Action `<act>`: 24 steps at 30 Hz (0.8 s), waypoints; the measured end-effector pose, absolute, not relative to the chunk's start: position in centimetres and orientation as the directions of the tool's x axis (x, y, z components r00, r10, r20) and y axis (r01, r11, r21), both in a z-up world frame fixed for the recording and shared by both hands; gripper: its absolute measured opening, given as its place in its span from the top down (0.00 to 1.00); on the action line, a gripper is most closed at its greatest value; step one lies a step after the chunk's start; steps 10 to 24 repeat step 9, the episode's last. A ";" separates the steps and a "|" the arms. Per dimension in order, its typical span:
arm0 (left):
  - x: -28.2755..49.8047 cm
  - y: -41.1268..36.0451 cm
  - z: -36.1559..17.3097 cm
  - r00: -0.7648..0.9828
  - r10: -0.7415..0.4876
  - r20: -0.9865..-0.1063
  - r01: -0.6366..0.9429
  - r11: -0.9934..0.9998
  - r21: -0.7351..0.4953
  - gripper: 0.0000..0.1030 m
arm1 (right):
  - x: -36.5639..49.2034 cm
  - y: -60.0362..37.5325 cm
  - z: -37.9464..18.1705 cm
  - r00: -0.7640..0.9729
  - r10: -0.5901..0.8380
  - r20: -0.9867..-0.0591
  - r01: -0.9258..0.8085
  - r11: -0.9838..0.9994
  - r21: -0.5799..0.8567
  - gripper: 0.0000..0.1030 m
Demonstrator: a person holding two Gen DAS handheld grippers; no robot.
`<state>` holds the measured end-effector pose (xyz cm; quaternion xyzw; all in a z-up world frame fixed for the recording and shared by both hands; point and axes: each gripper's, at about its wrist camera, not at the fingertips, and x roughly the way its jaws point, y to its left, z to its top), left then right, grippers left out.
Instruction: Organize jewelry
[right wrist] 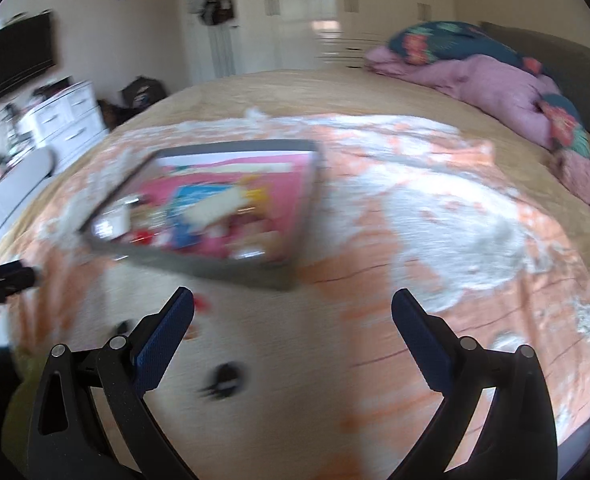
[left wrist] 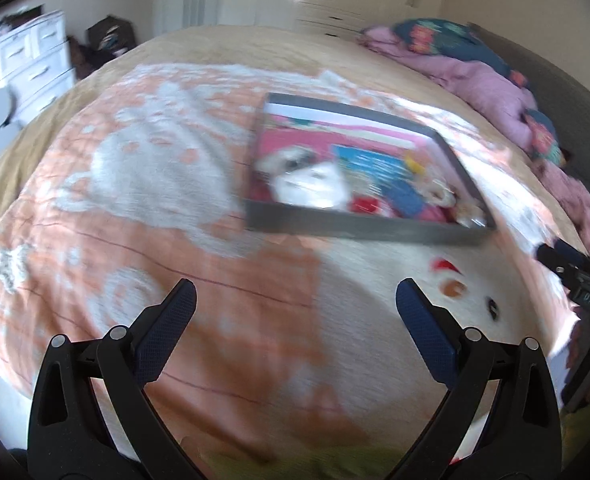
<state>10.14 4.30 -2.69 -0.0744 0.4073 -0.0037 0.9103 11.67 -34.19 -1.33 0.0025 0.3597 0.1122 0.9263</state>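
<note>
A grey-rimmed tray (left wrist: 359,233) with a pink lining lies on the bed and holds several blurred small items; it also shows in the right wrist view (right wrist: 199,265). Loose small pieces lie on the blanket in front of it: a red one (left wrist: 443,265), an orange one (left wrist: 453,289) and a dark one (left wrist: 492,307). In the right wrist view a dark piece (right wrist: 225,378) lies between the fingers, nearer the left one. My left gripper (left wrist: 295,304) is open and empty above the blanket. My right gripper (right wrist: 293,312) is open and empty; it also shows at the right edge of the left wrist view (left wrist: 575,276).
An orange and white blanket (left wrist: 135,200) covers the bed. Pink and floral bedding (right wrist: 495,76) is piled at the back right. A white dresser (right wrist: 63,120) stands beyond the bed's left side. Both views are motion-blurred.
</note>
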 end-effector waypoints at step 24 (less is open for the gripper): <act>18.9 20.4 -5.5 0.532 0.248 -0.810 -0.439 0.899 -0.013 0.09 | 22.9 -47.5 -5.7 0.656 -0.087 -0.750 0.105 0.994 -0.024 0.04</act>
